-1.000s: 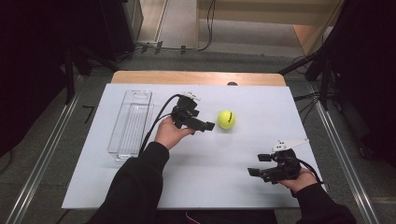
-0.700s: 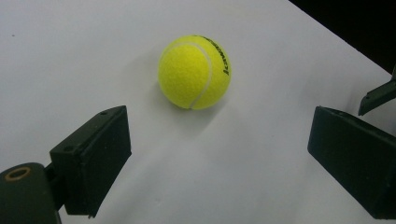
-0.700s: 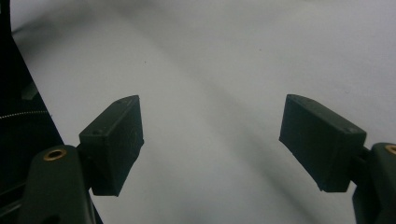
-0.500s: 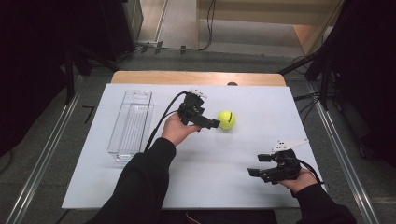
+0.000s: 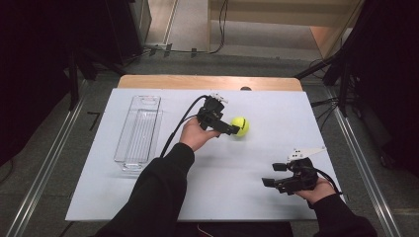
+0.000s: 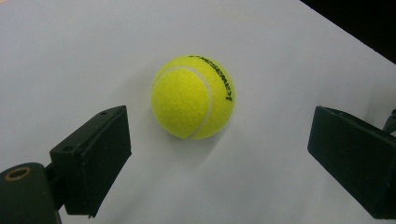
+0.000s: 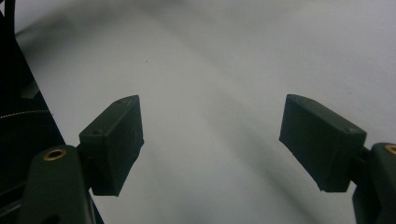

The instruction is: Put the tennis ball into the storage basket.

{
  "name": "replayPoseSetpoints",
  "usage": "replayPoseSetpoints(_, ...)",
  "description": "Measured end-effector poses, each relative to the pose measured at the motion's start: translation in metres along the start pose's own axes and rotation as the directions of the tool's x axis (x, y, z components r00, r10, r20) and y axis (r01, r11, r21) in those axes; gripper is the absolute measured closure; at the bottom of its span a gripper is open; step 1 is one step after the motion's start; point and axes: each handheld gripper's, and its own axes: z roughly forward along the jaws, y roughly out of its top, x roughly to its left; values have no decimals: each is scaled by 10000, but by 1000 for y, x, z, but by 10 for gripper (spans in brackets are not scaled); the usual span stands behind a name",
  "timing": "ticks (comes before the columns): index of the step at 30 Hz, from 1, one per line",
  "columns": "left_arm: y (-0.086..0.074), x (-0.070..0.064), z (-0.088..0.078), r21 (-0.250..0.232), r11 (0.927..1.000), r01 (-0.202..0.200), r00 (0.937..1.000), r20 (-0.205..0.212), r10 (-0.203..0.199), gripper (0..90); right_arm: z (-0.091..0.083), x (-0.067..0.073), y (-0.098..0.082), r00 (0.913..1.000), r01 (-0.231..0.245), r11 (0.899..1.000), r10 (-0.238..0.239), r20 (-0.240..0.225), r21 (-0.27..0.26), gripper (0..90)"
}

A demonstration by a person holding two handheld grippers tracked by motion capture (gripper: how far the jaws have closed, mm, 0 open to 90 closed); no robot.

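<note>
A yellow tennis ball (image 5: 240, 126) rests on the white tabletop (image 5: 222, 192), right of centre and towards the back. My left gripper (image 5: 231, 129) reaches it from the left, open. In the left gripper view the ball (image 6: 193, 97) lies just beyond the tips, between the two spread jaws of the left gripper (image 6: 219, 140), touching neither. My right gripper (image 5: 272, 175) sits low near the front right, held in a hand and pointing left. It is open, and in the right gripper view the right gripper (image 7: 210, 135) has bare table between its jaws.
A long clear plastic tray (image 5: 138, 131) lies on the left side of the table. A wooden strip (image 5: 207, 81) runs along the far edge. Metal rails (image 5: 44, 168) flank the table, and cables trail from both grippers.
My left gripper has moved right, closing up on the tennis ball. The ball and the right gripper have stayed put.
</note>
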Motion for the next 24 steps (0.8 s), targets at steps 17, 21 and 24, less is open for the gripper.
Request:
replayPoseSetpoints(17, 20, 4, 23, 16, 9998, 185, 9997, 151, -185, 72, 0, 0, 0, 10000, 62, 10000, -62, -17, 4, 196)
replayPoseSetpoints(21, 25, 5, 29, 146, 9999, 8, 10000, -28, -8, 72, 0, 0, 0, 10000, 76, 10000, -76, -27, 1, 197)
replayPoseSetpoints(24, 31, 3, 35, 94, 9999, -41, 9998, -174, 43, 72, 0, 0, 1, 10000, 51, 10000, -51, -31, 2, 196)
